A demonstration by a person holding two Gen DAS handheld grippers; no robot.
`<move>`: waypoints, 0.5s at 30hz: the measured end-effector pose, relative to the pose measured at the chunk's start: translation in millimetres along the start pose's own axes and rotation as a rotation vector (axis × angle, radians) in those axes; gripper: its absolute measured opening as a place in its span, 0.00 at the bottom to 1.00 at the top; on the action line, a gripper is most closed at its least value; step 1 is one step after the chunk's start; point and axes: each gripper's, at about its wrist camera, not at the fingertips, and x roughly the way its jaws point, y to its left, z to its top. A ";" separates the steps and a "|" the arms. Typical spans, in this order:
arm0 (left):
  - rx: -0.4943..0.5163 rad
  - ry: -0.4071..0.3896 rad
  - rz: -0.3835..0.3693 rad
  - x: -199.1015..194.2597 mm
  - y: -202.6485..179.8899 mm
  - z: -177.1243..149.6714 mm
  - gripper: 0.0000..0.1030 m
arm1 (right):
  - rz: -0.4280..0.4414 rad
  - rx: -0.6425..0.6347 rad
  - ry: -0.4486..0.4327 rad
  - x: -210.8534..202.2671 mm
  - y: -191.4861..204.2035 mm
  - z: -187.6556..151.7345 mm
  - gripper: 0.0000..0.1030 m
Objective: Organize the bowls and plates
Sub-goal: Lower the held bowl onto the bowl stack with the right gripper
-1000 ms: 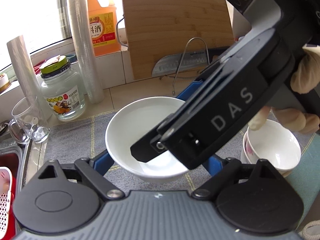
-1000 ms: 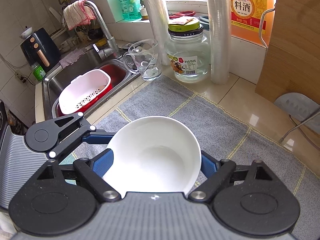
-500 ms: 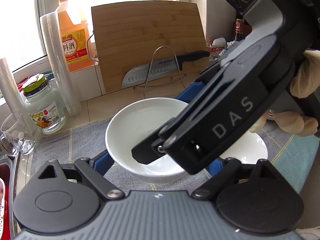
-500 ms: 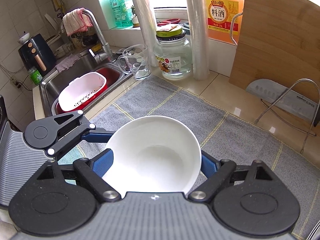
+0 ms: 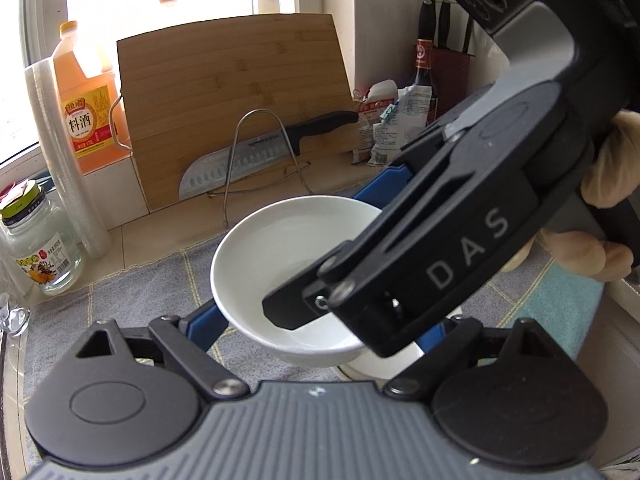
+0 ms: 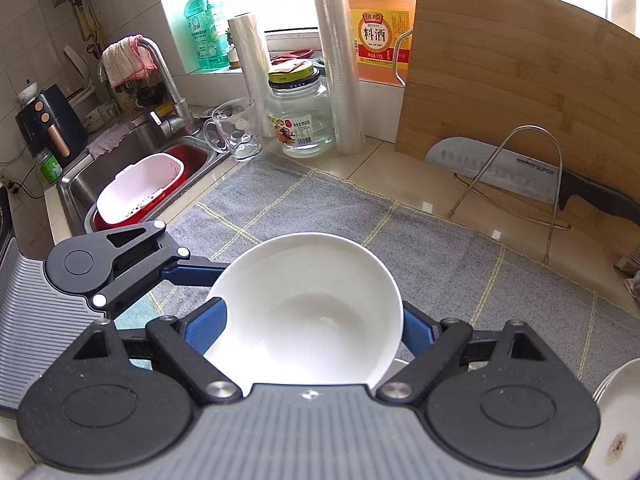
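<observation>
A plain white bowl [image 5: 280, 248] hangs above the grey checked mat [image 5: 132, 304], gripped from two sides. My left gripper [image 5: 316, 320] has its blue pads pressed on the bowl's rim. My right gripper [image 6: 312, 320] is shut on the same bowl [image 6: 304, 308], and its black housing [image 5: 460, 248] crosses the left wrist view above the bowl, held by a gloved hand [image 5: 612, 168]. One left finger [image 6: 192, 272] shows against the bowl's left side. Just under the held bowl, the edge of another white bowl [image 5: 380, 364] shows.
Stacked white plates [image 6: 616, 420], one stained, lie at the lower right. A bamboo board [image 6: 500, 92], a knife [image 6: 520, 176] on a wire rack, a glass jar [image 6: 300, 120], a mug [image 6: 236, 132] and an orange bottle [image 6: 376, 36] line the back. The sink [image 6: 132, 184] is at left.
Both grippers have carried the bowl to the right along the counter and slightly up. The sink and jar have slid left in view, and the other bowl now lies beneath the held one.
</observation>
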 end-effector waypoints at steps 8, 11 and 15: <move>0.034 0.008 -0.051 6.5 -21.2 0.5 0.90 | -0.038 0.045 -0.005 -17.7 -12.7 -21.0 0.91; 0.042 0.016 -0.067 8.8 -27.5 -0.6 0.90 | -0.048 0.063 -0.003 -21.8 -16.7 -28.2 0.91; 0.054 0.032 -0.082 14.3 -34.6 -2.8 0.90 | -0.053 0.082 0.001 -24.6 -22.2 -37.6 0.91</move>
